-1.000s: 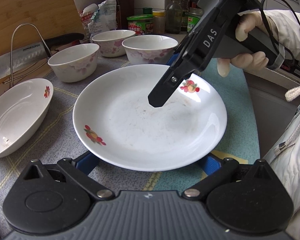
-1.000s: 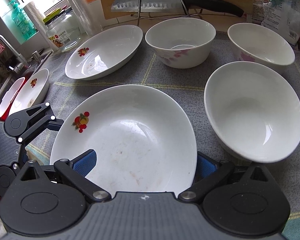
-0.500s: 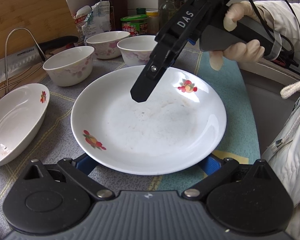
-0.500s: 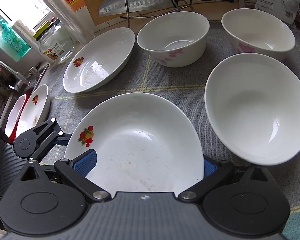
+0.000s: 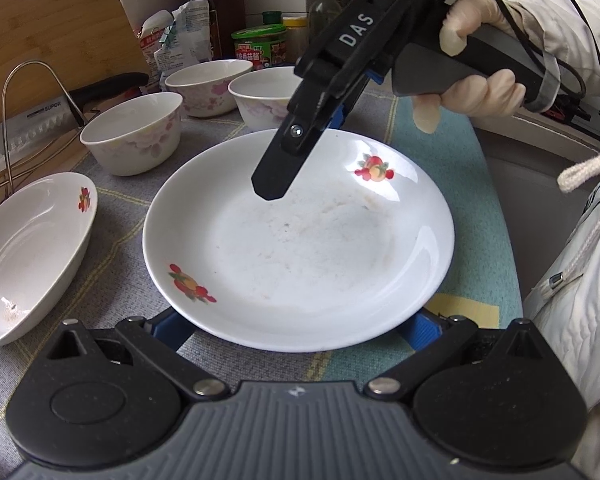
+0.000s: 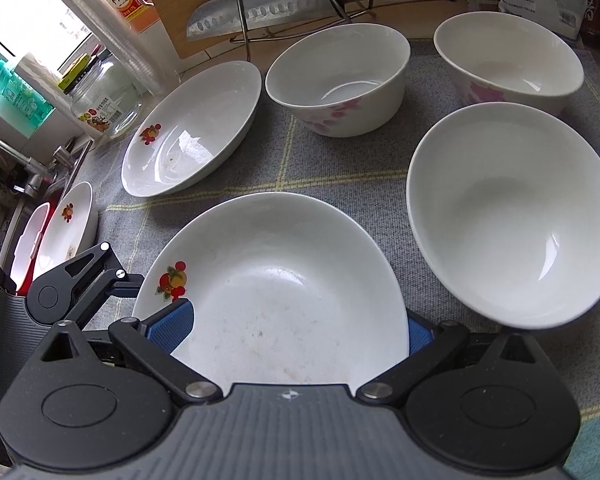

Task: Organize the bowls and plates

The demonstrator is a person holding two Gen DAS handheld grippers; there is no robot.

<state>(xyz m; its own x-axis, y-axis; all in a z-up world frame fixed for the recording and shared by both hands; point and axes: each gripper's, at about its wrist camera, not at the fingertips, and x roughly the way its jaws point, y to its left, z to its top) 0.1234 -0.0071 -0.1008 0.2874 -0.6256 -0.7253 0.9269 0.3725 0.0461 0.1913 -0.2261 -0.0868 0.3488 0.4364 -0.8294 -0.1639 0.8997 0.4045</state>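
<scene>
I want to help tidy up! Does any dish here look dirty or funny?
Yes. The big plate between the left claw's fingers has pale dried smears across its middle. The plate beside it also holds a few crumbs near its rim.

Three bowls stood in the right wrist view: one point(image 6: 336, 80) at 12 o'clock, one point(image 6: 508, 60) at 1 o'clock, one point(image 6: 512, 216) at 3 o'clock. Plates numbered four there: one point(image 6: 276, 296) at centre, one point(image 6: 192, 128) at 11 o'clock, and two at 9 o'clock, a fruit-marked one point(image 6: 70, 224) and one point(image 6: 30, 240) behind it. One knife point(image 6: 300, 4) lay at 12 o'clock. Two grippers appeared, the left point(image 6: 128, 280) and the right point(image 6: 300, 328).
</scene>
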